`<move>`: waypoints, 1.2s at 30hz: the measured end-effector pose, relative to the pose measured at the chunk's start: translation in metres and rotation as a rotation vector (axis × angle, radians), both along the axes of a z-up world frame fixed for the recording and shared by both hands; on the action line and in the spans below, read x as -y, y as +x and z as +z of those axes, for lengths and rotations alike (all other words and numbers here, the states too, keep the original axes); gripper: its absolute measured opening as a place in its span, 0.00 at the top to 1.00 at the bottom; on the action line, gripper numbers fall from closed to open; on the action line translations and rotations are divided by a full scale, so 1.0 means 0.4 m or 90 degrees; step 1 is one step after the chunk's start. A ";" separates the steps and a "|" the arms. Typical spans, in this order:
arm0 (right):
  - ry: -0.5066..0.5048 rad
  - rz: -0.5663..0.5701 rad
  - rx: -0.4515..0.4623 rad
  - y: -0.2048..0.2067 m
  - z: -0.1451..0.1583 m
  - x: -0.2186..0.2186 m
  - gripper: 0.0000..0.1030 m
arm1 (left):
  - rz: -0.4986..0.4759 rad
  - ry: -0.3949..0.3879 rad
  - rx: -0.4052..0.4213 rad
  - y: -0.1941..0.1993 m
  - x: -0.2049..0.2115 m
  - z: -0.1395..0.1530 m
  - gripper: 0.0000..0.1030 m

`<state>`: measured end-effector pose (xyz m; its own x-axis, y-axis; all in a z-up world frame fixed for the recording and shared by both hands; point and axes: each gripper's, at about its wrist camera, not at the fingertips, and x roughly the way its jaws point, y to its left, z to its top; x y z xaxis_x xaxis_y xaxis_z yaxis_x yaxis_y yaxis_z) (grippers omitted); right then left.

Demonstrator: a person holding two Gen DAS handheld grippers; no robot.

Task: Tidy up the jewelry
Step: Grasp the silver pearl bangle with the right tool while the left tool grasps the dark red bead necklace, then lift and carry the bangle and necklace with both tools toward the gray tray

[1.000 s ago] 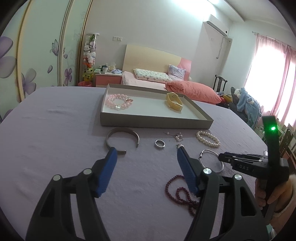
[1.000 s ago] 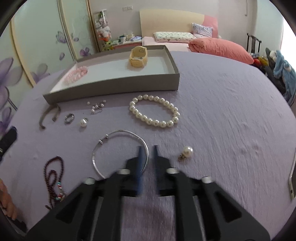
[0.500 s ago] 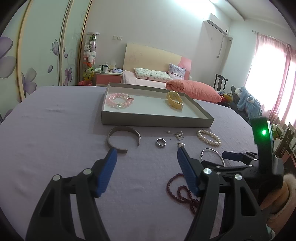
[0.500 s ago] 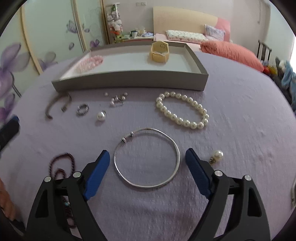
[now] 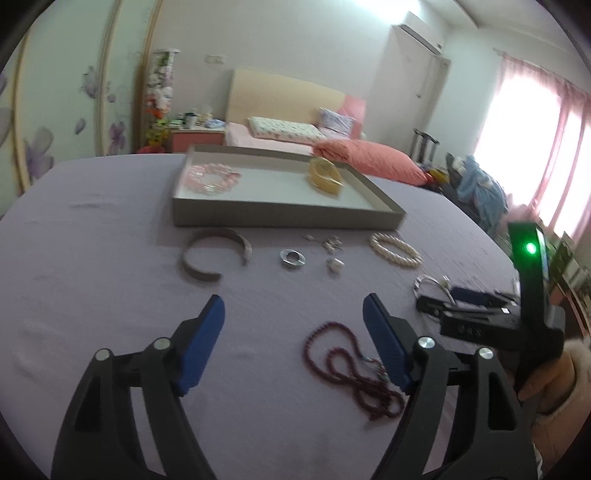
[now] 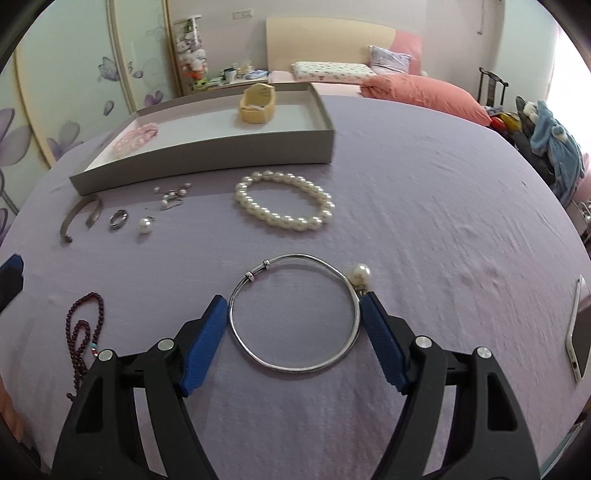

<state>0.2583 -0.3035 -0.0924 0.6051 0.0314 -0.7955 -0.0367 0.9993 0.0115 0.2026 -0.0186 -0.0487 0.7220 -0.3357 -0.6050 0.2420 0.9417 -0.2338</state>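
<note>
Lowered since before, right claw [image 6: 293,317] closing around silver bangle [image 6: 294,312].

Bedroom; lavender cloth [image 6: 424,206] covers work surface; bed with cream headboard [image 5: 284,96] at 12 o'clock, coral duvet [image 5: 365,160] on it; wardrobe doors with purple flower decals [image 5: 40,155] at 9 o'clock; pink nightstand [image 5: 195,138] at 11; wall air conditioner [image 5: 423,35] at 1; pink curtains [image 5: 554,147], bright daylight at 3.
</note>
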 end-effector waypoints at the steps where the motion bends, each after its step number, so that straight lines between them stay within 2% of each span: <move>1: 0.000 0.000 0.000 0.000 0.000 0.000 0.29 | -0.016 0.003 -0.007 0.000 0.014 -0.002 0.21; 8: 0.002 0.001 0.000 0.000 0.003 0.007 0.28 | -0.107 0.051 -0.073 -0.021 0.100 -0.046 0.19; 12: 0.003 0.002 0.000 -0.002 0.003 0.010 0.28 | -0.119 0.100 -0.094 -0.027 0.141 -0.077 0.19; 15: 0.004 0.002 0.000 -0.003 0.003 0.010 0.28 | -0.102 0.138 -0.094 -0.020 0.156 -0.093 0.22; 18: 0.004 0.002 0.000 -0.003 0.003 0.010 0.28 | -0.076 0.180 -0.086 -0.014 0.164 -0.098 0.38; 19: 0.004 0.002 0.000 -0.003 0.003 0.009 0.28 | -0.070 0.181 -0.084 -0.009 0.162 -0.095 0.51; 20: 0.004 0.002 0.000 -0.003 0.003 0.009 0.28 | -0.063 0.181 -0.083 -0.005 0.155 -0.092 0.68; 22: 0.004 0.002 0.000 -0.003 0.003 0.009 0.28 | -0.046 0.183 -0.085 0.009 0.139 -0.088 0.88; 29: 0.003 0.003 -0.001 -0.004 0.003 0.008 0.28 | -0.001 0.150 -0.101 0.037 0.063 -0.074 0.93; 36: 0.002 0.007 -0.001 -0.008 0.005 0.009 0.28 | 0.035 0.151 -0.076 0.041 0.015 -0.035 0.94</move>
